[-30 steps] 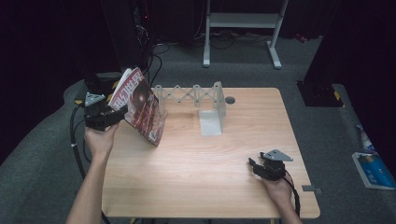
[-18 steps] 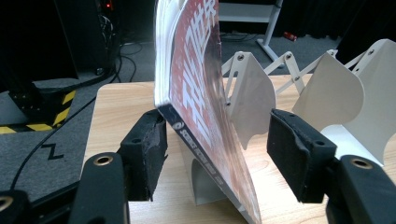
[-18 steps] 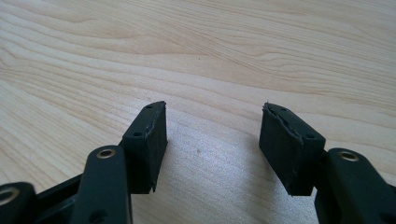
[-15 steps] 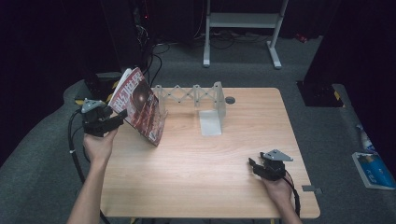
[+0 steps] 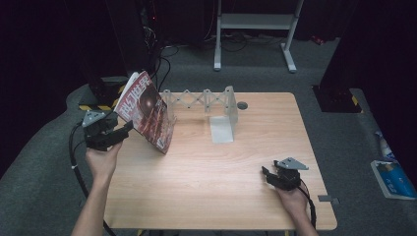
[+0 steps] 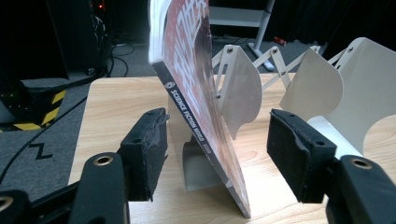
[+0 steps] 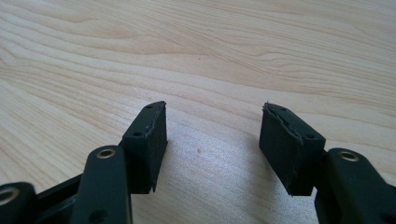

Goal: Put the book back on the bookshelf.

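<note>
Magazine [image 5: 147, 115] leans on wooden table [image 5: 236, 196] (dark room), left gripper [image 5: 127, 129] gaping.

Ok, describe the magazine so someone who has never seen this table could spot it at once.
On the wooden table, look to the far left corner, where a white accordion-style book rack stands. The magazine leans tilted against the rack's left end, just ahead of the left gripper. Its glossy red cover is the table's sole colourful item.

Glossy paper magazine [image 6: 196, 88] with a smooth spine; matt white sheet-metal rack [image 5: 216, 105]; pale wood-grain desk [image 7: 210, 51], smooth; tongs' black pads [image 6: 152, 144] rough, foam-like
</note>
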The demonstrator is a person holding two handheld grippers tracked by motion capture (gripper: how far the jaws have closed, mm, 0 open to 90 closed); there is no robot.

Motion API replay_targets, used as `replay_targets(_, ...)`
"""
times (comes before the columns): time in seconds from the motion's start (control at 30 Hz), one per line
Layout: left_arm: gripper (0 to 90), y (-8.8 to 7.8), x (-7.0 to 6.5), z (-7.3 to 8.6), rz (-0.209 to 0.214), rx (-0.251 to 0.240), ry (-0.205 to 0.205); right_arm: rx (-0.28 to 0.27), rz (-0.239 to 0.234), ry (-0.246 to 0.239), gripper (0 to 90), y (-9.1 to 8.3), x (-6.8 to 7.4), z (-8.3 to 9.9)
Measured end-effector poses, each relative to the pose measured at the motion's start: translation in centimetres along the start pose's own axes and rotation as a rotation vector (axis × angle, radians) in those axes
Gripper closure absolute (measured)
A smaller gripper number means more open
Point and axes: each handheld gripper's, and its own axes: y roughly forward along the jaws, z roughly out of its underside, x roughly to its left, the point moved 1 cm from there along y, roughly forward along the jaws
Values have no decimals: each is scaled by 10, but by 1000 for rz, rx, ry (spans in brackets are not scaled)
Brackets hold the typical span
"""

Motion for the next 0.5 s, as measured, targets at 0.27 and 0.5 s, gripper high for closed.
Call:
replay_targets(0.27,383,-3,-3,4,16,-6,-3,0,0,-1,416,0,0,0)
replay_targets(0.5,383,-5,-8,7,34,-14,0,0,0,0,415,0,0,0)
